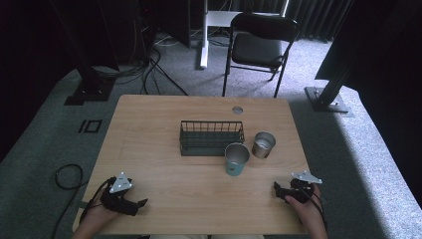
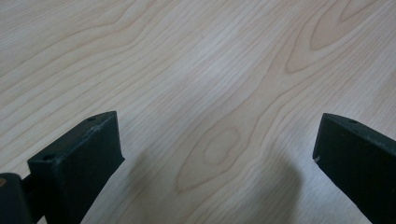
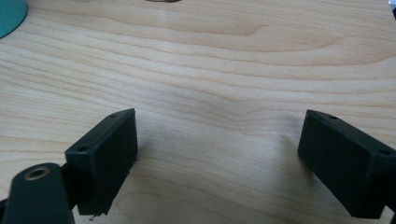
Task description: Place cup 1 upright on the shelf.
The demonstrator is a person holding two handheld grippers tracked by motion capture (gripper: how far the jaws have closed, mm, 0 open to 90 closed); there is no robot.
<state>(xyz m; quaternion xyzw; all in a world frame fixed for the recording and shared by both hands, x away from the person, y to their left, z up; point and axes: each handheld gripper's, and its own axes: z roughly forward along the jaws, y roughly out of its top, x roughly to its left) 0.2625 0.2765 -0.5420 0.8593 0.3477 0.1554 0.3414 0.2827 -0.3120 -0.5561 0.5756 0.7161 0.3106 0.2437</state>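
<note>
A teal cup (image 1: 236,159) stands upright near the middle of the wooden table (image 1: 149,129), its base edge showing at the top left of the right gripper view (image 3: 9,16). A silver metal cup (image 1: 263,144) stands just right of it. Behind both sits a dark green wire basket (image 1: 211,138). My left gripper (image 1: 139,205) rests at the front left corner, held by a hand, jaws wide apart over bare wood (image 2: 217,135). My right gripper (image 1: 277,189) lies at the front right, also open with nothing between its jaws (image 3: 217,135).
A round cable hole (image 1: 237,110) sits at the table's far edge. Beyond the table stand a black folding chair (image 1: 259,47), a white stand (image 1: 204,40) and dark frame posts (image 1: 331,74). Cables lie on the grey carpet at left (image 1: 67,177).
</note>
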